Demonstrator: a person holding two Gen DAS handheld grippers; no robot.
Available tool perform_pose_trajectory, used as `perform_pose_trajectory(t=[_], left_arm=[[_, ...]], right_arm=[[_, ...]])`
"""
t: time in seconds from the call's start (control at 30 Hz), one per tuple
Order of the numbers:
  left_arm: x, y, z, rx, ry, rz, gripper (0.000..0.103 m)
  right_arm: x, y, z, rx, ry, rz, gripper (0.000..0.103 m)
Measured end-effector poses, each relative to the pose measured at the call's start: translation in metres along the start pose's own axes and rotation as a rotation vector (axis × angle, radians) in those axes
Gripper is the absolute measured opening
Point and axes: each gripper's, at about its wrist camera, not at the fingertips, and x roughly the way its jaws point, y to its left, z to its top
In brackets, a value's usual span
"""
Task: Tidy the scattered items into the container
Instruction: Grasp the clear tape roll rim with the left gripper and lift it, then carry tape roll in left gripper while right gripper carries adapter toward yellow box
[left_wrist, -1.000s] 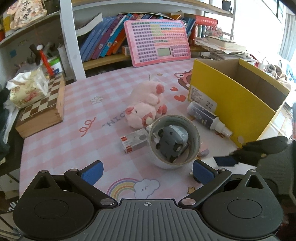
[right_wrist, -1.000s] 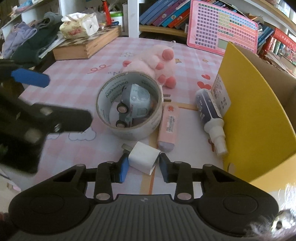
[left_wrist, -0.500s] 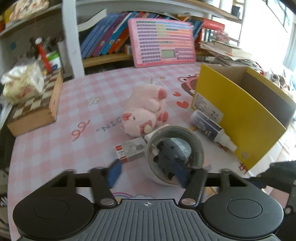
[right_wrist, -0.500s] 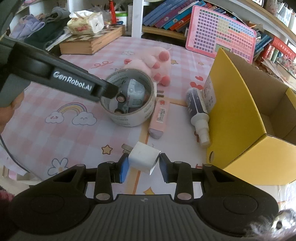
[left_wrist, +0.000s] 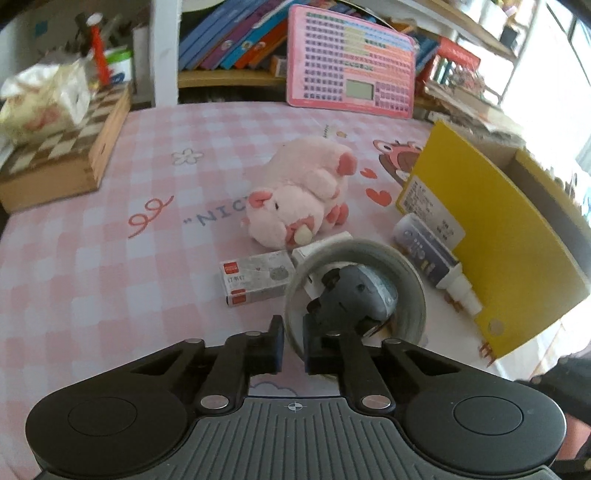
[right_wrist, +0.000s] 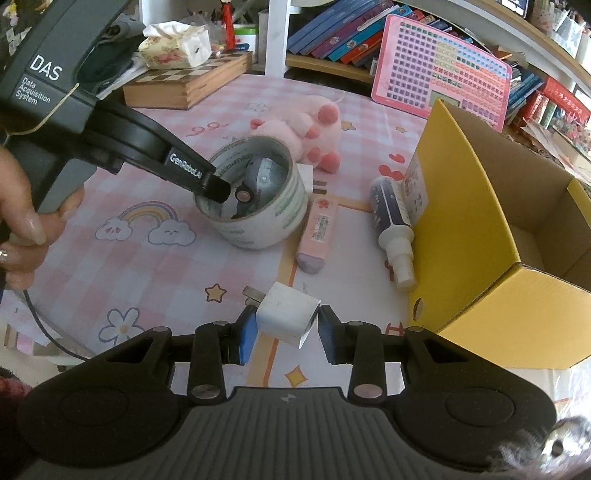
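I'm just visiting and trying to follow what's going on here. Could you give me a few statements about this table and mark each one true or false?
1. The right tongs hold a white charger plug. True.
2. The toy car sits inside the tape roll. True.
3. The plush pig is already in the yellow box. False: it lies on the table.
4. The left tongs grip the spray bottle. False: they are closed on the tape roll's wall.
5. The spray bottle stands upright. False: it lies beside the box.
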Motion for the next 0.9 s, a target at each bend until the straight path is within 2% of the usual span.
perform_pose_trajectory(t=[0.37, 0.57, 0.9], left_arm=[[-0.045, 0.025, 0.003, -0.141, -0.086, -0.061, 0.003], [-0.073, 0.032, -0.001, -0.157, -0.135, -0.067, 0.003], [-0.107, 0.042, -0.021, -0.208, -0.167, -0.087, 0.003]], right_arm=[[-0.021, 0.000, 0.005, 0.044, -0.039, 0.015, 0.033], [-0.038, 0.000, 0.007, 0.071, -0.071, 0.027, 0.033], [-0.056, 0.007, 0.001, 0.088, -0.093, 0.037, 0.033]])
